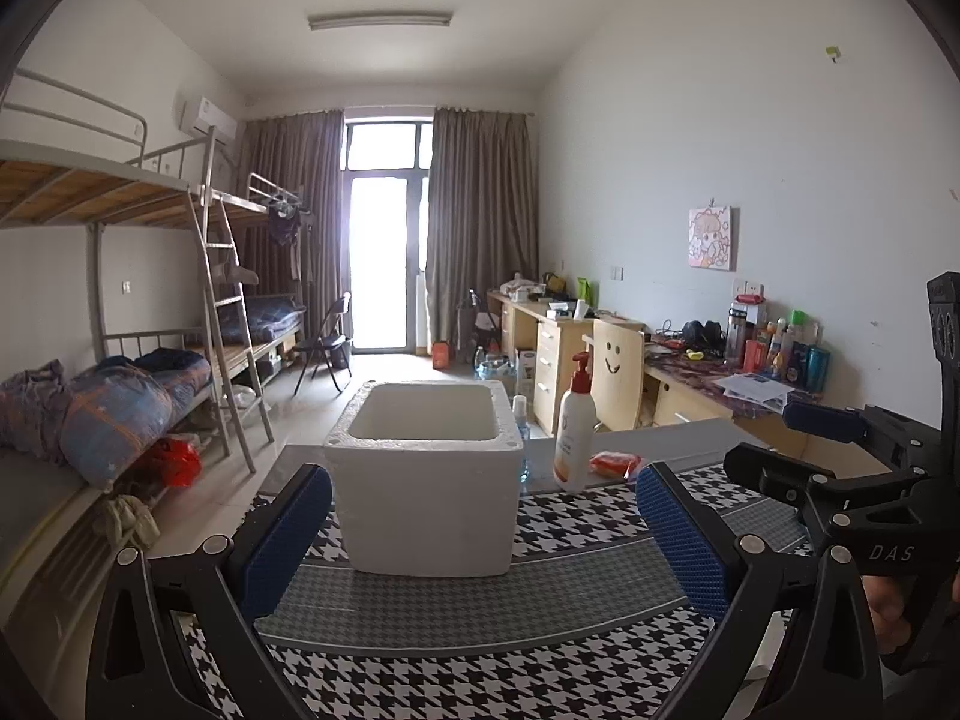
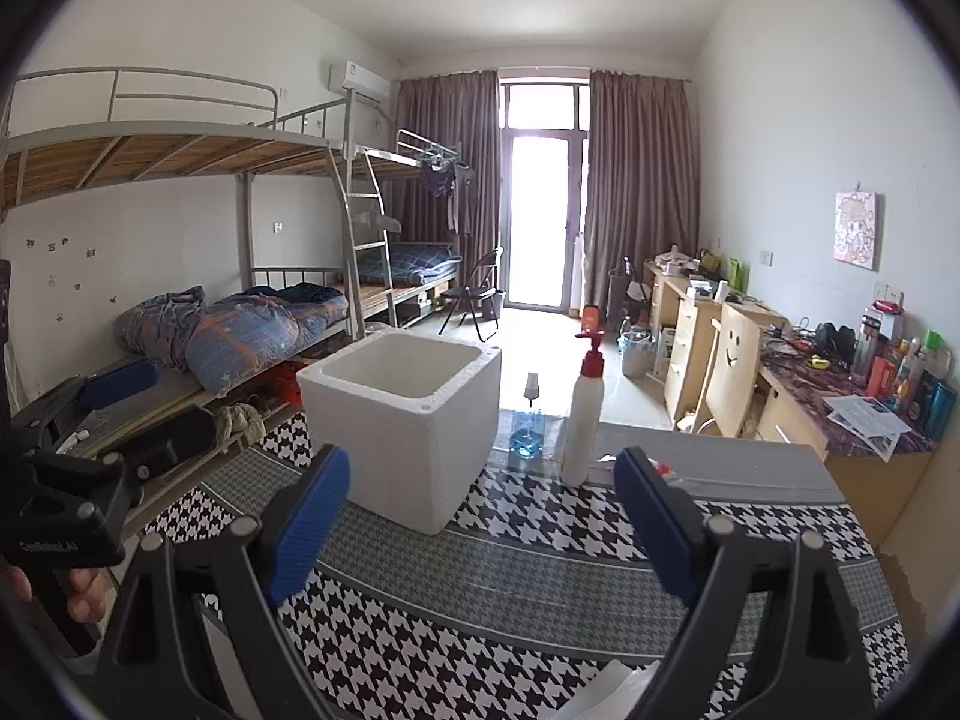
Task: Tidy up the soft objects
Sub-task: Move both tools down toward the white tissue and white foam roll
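Note:
A white foam box (image 1: pixel 426 480) stands open-topped on the houndstooth tablecloth (image 1: pixel 480 630), straight ahead of both grippers. Right of it lies a small orange-red soft packet (image 1: pixel 612 463), beside a white lotion bottle with a red pump (image 1: pixel 575 426). My left gripper (image 1: pixel 485 480) is open, its blue pads wide apart and empty, short of the box. My right gripper (image 2: pixel 480 468) is open and empty too, with the box (image 2: pixel 402 420) beyond its left finger. The packet (image 2: pixel 660 469) is mostly hidden behind its right finger. Each gripper shows in the other's view: the right (image 1: pixel 780 444) and the left (image 2: pixel 138 408).
A small spray bottle (image 2: pixel 529 420) stands behind the box near the table's far edge. Something white (image 2: pixel 606 690) lies at the near edge; I cannot tell what. Bunk beds (image 2: pixel 240 330) run along the left. Desks (image 2: pixel 852 414) and a wooden chair (image 1: pixel 618 372) line the right wall.

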The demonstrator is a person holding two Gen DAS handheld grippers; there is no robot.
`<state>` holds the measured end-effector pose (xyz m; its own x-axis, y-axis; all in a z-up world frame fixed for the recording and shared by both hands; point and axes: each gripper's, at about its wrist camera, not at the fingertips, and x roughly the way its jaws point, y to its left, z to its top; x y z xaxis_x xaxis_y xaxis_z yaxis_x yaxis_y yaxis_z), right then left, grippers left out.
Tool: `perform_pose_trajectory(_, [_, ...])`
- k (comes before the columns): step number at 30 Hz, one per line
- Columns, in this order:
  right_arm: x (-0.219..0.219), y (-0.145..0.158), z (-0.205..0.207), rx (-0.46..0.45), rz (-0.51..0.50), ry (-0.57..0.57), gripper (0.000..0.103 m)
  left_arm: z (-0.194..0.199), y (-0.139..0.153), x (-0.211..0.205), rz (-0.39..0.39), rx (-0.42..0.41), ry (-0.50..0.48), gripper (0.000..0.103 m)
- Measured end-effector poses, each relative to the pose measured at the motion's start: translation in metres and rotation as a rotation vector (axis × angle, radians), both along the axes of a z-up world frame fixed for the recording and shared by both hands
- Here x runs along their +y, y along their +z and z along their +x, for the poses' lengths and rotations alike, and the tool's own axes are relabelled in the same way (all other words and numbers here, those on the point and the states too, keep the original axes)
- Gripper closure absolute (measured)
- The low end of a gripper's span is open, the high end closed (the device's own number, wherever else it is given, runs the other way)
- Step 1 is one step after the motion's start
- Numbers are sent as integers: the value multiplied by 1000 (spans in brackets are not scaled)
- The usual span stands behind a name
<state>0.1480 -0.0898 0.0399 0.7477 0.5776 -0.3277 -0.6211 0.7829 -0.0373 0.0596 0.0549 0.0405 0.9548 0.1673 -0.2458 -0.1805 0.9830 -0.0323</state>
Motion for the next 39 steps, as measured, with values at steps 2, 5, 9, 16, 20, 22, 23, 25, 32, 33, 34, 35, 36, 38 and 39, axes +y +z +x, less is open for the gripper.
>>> perform_pose_trajectory(2, [-1, -2, -1, 9, -2, 2, 11, -1, -1, 0, -6, -4, 3, 1])
perform_pose_trajectory(5, [-5, -6, -4, 5, -4, -10, 11, 2, -4, -1, -6, 2, 0, 1])
perform_pose_trajectory(9, [-10, -11, -7, 5, 0, -11, 11, 3, -10, -4, 0, 12, -8, 1])
perform_pose_trajectory(16, [-18, -20, -12, 11, -3, -30, 11, 4, -19, -6, -12, 19, -18, 1])
perform_pose_trajectory(20, [-23, -23, -14, -2, -15, -53, 11, 4, -26, -9, -25, 28, -33, 1])
perform_pose_trajectory(22, [-26, -26, -13, 3, -15, -58, 11, 4, -28, -10, -27, 29, -33, 1])
perform_pose_trajectory(23, [-27, -27, -12, 9, -14, -60, 11, 4, -29, -11, -29, 27, -30, 1])
perform_pose_trajectory(25, [-28, -30, -11, 17, -11, -66, 11, 5, -31, -13, -29, 34, -41, 1])
perform_pose_trajectory(32, [-39, -40, -6, 51, -2, -101, 11, 7, -36, -20, -50, 42, -66, 1])
perform_pose_trajectory(33, [-41, -41, -6, 55, 4, -102, 11, 8, -37, -21, -50, 46, -69, 1])
perform_pose_trajectory(34, [-42, -41, -6, 56, 8, -102, 11, 10, -39, -23, -49, 48, -68, 1])
perform_pose_trajectory(35, [-44, -42, -6, 59, 12, -106, 11, 10, -40, -24, -46, 48, -66, 1])
perform_pose_trajectory(36, [-46, -43, -6, 60, 15, -109, 11, 10, -41, -25, -43, 47, -65, 1])
perform_pose_trajectory(38, [-48, -44, -7, 63, 16, -112, 11, 10, -43, -27, -41, 48, -70, 1])
perform_pose_trajectory(39, [-47, -45, -8, 66, 16, -115, 11, 10, -44, -28, -43, 50, -76, 1])
